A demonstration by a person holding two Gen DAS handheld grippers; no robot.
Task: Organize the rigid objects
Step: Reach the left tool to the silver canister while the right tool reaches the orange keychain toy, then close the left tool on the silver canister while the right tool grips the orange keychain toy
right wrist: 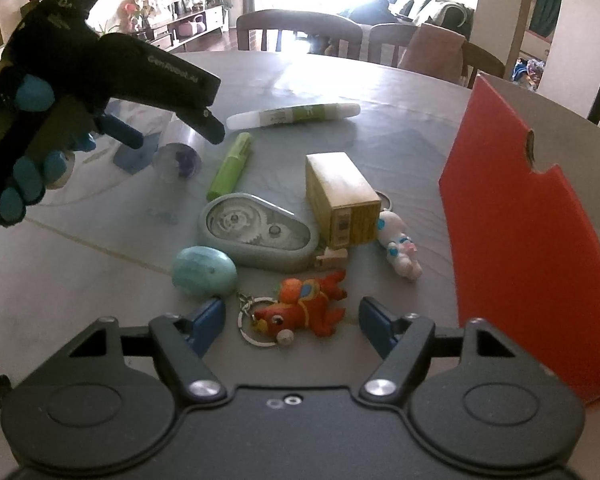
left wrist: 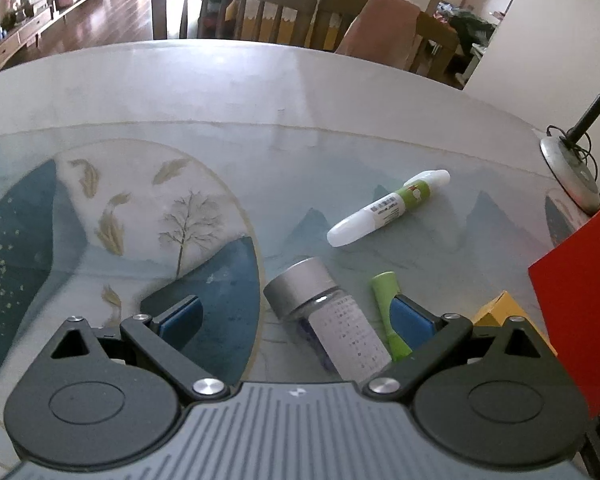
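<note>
Grey-capped, the clear bottle (left wrist: 327, 316) lies on its side on the surface (left wrist: 220, 92), directly between the spread fingers of the left claw (left wrist: 298, 316); neither blue pad touches it. Its long axis runs roughly along the claw's forward direction, cap pointing away and slightly left, body reaching back toward the claw base. The right finger's pad (left wrist: 414, 318) sits just beside the bottle and overlaps the green marker (left wrist: 390, 312), which lies parallel on the bottle's right. Judged from this layout, closing the left claw would pinch the bottle across its width, but the green marker may be caught along with it unless the claw shifts left first. The white glue pen (left wrist: 388, 208) lies farther ahead and to the right, well apart, its axis diagonal. In the right wrist view, the right claw (right wrist: 292, 324) is also spread and holds nothing; the orange fish keychain (right wrist: 304, 308) lies between its fingertips, axis crosswise to the fingers, with the teal egg (right wrist: 204, 274) near the left finger. The correction tape dispenser (right wrist: 258, 234), yellow box (right wrist: 342, 200) and white figurine (right wrist: 398, 246) lie just beyond, and the red box (right wrist: 528, 240) stands to the right. The left claw is nearer the bottle; the right claw is nearer the keychain.
</note>
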